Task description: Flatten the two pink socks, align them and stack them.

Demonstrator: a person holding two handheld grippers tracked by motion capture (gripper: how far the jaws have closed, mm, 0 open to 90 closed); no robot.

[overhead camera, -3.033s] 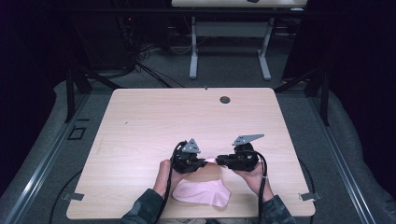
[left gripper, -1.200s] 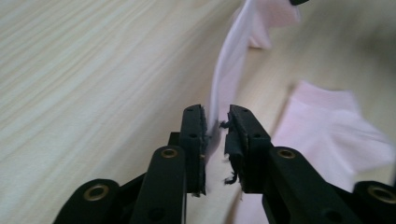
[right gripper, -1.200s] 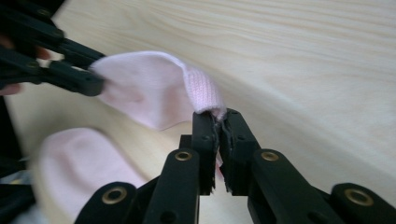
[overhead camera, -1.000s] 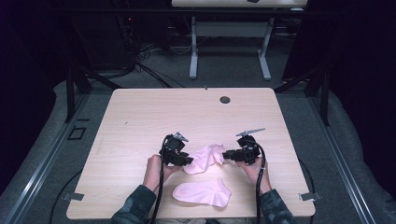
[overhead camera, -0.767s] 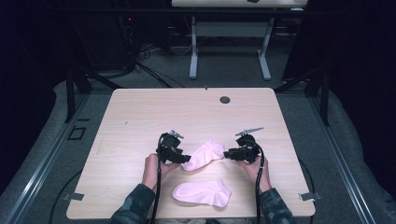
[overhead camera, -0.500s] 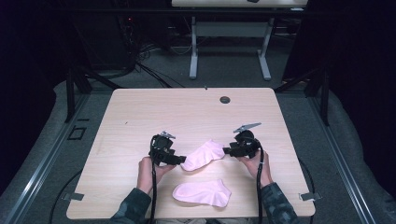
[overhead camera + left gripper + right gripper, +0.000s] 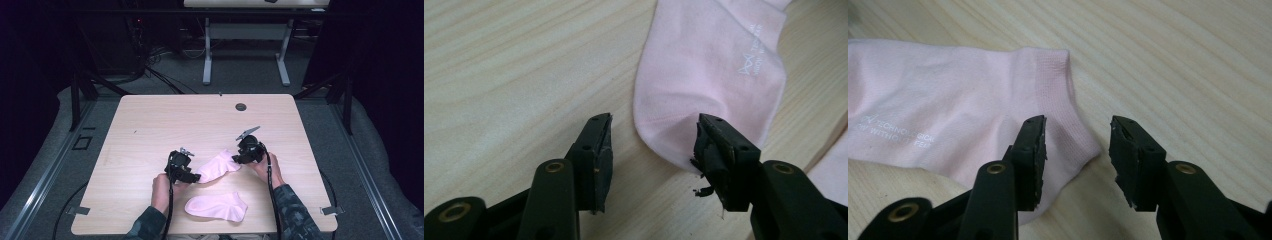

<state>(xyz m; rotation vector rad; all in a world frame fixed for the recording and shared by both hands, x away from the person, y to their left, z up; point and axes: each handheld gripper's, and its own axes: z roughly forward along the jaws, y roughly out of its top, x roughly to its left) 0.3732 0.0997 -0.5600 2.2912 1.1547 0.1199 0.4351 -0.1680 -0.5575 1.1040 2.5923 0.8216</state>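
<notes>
Pink cotton sock (image 7: 218, 166), newly laid flat on pale wooden table (image 7: 150, 125), far of its mate (image 7: 217, 206); left gripper (image 7: 651, 145) and right gripper (image 7: 1075, 145) released, jaws closing slightly, pairing next.

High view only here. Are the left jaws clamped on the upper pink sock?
Observer: No. In the left gripper view the left gripper has its jaws apart, having just closed in a little. The upper pink sock has its rounded toe end lying between them, unpinched.
Operator: Right side?
Observer: The right gripper is open too, and its jaws have also just closed in a little. The ribbed cuff lies flat on the table, partly under one jaw, not gripped.
Operator: Any markings on it?
Observer: Small white lettering shows on the sock's upper face.
</notes>
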